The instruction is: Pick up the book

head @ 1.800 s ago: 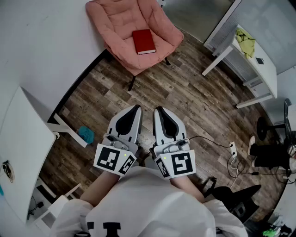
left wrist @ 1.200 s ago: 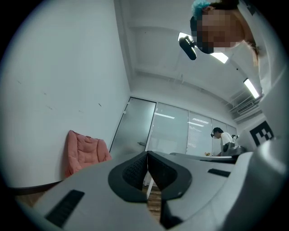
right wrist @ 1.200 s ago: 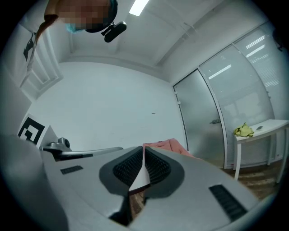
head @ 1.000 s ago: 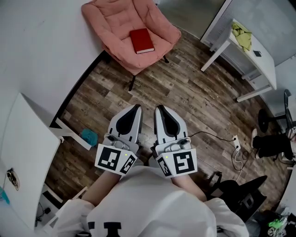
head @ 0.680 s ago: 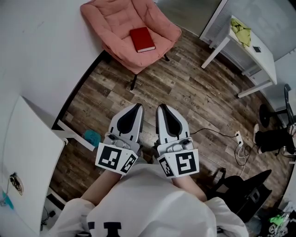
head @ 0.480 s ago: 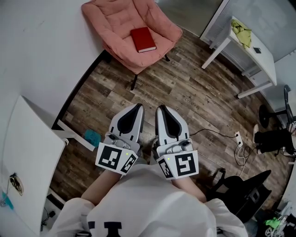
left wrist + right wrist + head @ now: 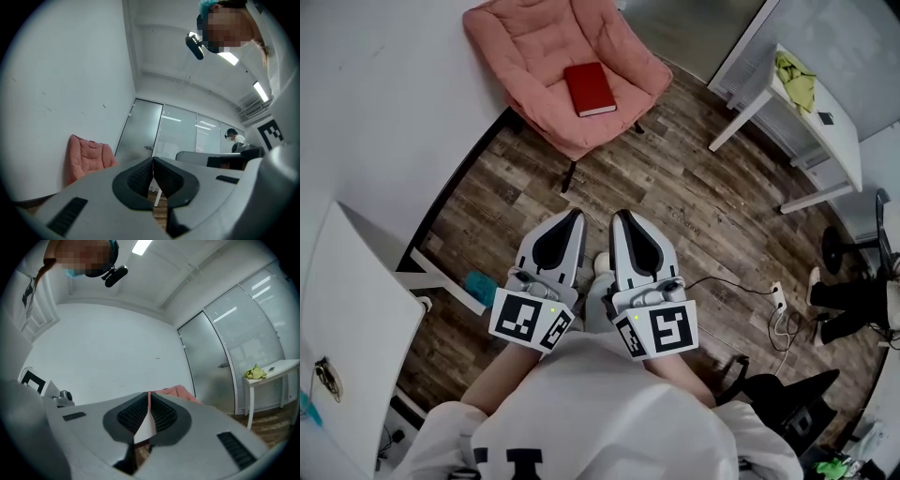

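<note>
A flat red book (image 7: 589, 90) lies on the padded seat of the quilted pink armchair (image 7: 534, 56). The left gripper (image 7: 576, 217) and right gripper (image 7: 620, 217) are well short of the armchair over plank floor (image 7: 675, 197), both clamped closed and empty (ribbed black pads meeting). A white table (image 7: 806, 122) stands to the armchair's right.

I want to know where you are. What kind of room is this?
Probably an office: a white desk, glass partition walls, and a pink armchair with a red book on it.
</note>
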A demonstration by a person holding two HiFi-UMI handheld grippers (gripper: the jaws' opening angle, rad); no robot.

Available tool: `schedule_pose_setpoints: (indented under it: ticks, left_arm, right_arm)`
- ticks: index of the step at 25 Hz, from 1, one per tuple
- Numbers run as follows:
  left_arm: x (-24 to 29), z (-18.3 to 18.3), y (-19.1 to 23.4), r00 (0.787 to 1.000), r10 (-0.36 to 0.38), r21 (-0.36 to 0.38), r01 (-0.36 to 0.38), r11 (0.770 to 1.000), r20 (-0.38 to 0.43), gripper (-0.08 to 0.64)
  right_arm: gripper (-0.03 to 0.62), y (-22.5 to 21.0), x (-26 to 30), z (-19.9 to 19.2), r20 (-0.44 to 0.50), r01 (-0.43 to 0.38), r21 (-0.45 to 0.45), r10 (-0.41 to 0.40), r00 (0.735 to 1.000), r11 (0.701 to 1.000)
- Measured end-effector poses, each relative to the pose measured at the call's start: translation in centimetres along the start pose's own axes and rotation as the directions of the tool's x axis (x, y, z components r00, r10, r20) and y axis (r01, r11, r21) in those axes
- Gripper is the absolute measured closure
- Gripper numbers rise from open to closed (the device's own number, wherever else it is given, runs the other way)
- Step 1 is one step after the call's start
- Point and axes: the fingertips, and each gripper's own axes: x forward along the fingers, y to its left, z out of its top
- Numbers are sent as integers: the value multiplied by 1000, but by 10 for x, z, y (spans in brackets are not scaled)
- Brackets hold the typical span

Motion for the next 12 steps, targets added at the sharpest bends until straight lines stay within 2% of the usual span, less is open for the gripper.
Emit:
schedule_pose_setpoints:
  ticks: [12]
  left_arm:
    - [153,15,47,997,62,9,-62,998,42,555]
  right_arm:
    - [557,-103,127,15,-10,-80,-20,80,997,997]
